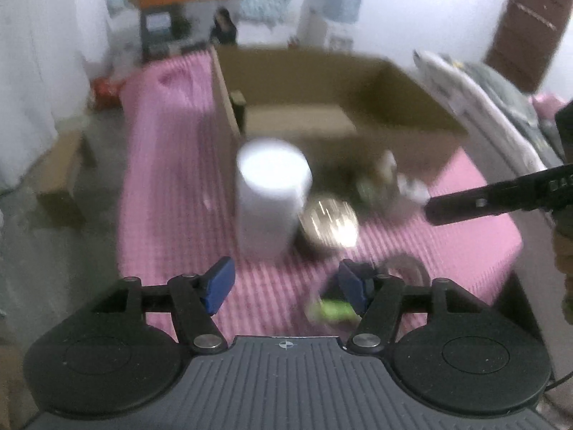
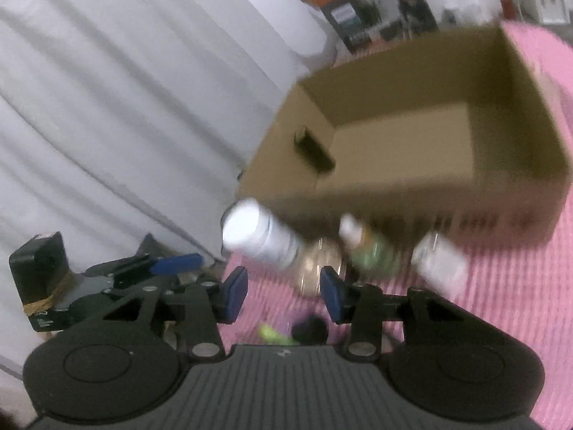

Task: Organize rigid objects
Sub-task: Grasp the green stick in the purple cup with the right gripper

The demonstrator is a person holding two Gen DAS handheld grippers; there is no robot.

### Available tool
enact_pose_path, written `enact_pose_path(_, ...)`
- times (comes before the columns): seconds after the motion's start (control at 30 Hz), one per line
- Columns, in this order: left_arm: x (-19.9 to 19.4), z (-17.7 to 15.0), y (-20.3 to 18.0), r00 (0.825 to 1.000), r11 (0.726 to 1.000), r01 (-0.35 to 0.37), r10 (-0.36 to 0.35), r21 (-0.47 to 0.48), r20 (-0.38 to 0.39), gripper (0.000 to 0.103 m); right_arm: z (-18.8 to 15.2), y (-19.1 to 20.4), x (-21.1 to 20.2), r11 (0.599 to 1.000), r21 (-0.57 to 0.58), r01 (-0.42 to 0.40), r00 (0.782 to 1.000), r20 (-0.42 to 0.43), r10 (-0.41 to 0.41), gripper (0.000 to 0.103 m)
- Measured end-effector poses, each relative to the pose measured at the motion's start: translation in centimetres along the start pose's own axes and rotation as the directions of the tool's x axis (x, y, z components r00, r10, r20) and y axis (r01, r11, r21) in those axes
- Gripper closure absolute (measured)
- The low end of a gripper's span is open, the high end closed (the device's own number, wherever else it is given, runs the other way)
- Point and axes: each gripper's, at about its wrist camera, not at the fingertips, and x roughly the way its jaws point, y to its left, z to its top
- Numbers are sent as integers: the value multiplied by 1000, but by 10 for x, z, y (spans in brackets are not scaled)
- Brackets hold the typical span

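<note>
Pink ribbed mat (image 1: 172, 186) (blurred) under cardboard box (image 1: 404, 107), white curtain (image 2: 107, 107) beside.

Both views are smeared by motion blur; the cardboard box (image 1: 376, 82) and white jar (image 1: 270, 193) are rendered soft, with streaked glare on a shiny lid (image 1: 329, 220). Even, cool indoor light is cast, and the white walls are blown out. Soft shadow is seen under the box. Edges are bent and darkened by fisheye distortion.
</note>
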Motion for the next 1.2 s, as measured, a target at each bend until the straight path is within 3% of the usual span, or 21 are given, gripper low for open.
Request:
enact_pose_path(0.1, 8, -18, -8, 999, 1000, 28, -28, 8, -36, 39, -19, 7, 14, 999, -49, 8, 1000, -15, -9, 56)
enact_pose_path(0.23, 12, -39, -22, 996, 997, 56, -53, 46, -70, 48, -26, 16, 31, 991, -132, 15, 1000, -25, -18, 57)
enact_pose_path(0.47, 23, -46, -34, 996, 996, 55, -50, 67, -72, 66, -29, 24, 64, 975, -220, -10, 996, -85, -9, 62)
enact_pose_path(0.57, 29, -45, -37, 997, 996, 41, -35, 84, -65, 69, -35, 24, 74, 972, -233, -20, 994, -109, -5, 63)
enact_pose_path(0.93, 38, -43, -42, 1000, 989, -9, 12, 146, -25, 71, -34, 15, 86, 977, -199, -72, 986, -161, 40, 70)
enact_pose_path(1.2, 44, -45, -33, 1000, 995, -9, 11, 102, -21, 70, -35, 9, 97, 984, -158, -87, 985, -163, 61, 75)
